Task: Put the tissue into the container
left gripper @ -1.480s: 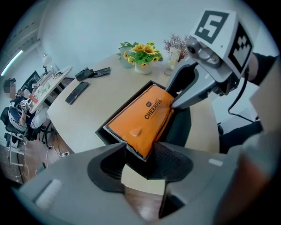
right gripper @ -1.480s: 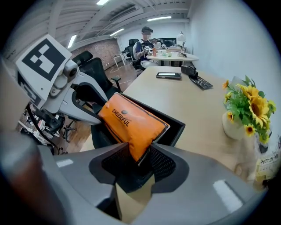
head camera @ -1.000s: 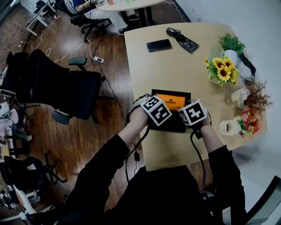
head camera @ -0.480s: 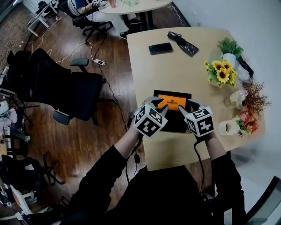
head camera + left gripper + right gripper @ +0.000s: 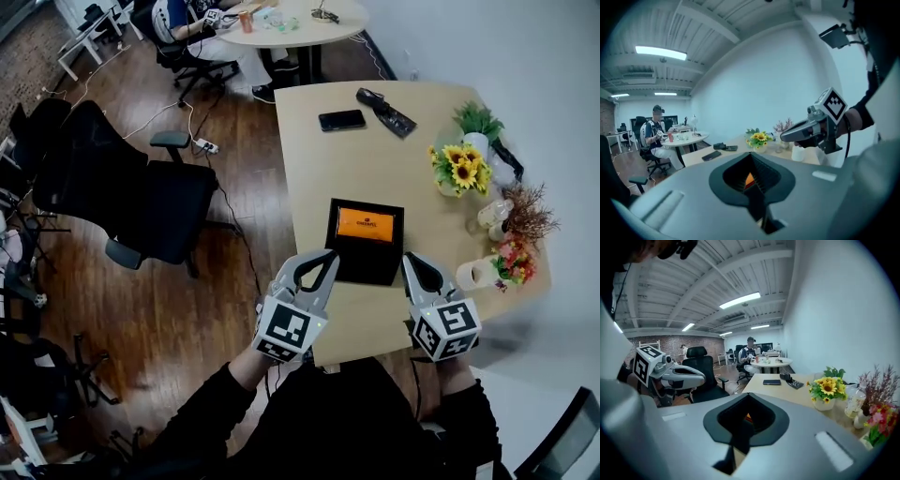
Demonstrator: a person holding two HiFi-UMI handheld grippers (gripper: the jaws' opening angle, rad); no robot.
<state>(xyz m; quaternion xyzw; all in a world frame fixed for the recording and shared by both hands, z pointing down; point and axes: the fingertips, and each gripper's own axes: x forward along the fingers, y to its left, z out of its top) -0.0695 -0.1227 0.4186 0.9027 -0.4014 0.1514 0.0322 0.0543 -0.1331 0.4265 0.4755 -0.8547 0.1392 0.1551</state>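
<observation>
A black open container (image 5: 365,246) lies on the wooden table (image 5: 375,169), with an orange tissue packet (image 5: 366,224) lying flat in its far half. My left gripper (image 5: 327,256) hovers at the container's near-left corner, shut and empty. My right gripper (image 5: 410,259) hovers just off the container's near-right corner, shut and empty too. In the left gripper view, the closed left gripper (image 5: 751,158) fills the lower picture, a sliver of the orange packet (image 5: 749,179) shows through it, and the right gripper (image 5: 799,133) hangs to the right. In the right gripper view, the right gripper (image 5: 749,398) is closed.
A black phone (image 5: 341,120) and a dark pouch (image 5: 385,98) lie at the table's far end. Sunflowers (image 5: 458,169), dried flowers (image 5: 528,211) and a white roll (image 5: 472,274) line the right edge. A black office chair (image 5: 141,197) stands left of the table.
Both grippers drew back from over the container toward the table's near edge, and their jaws closed. The container and the orange packet are now uncovered.
</observation>
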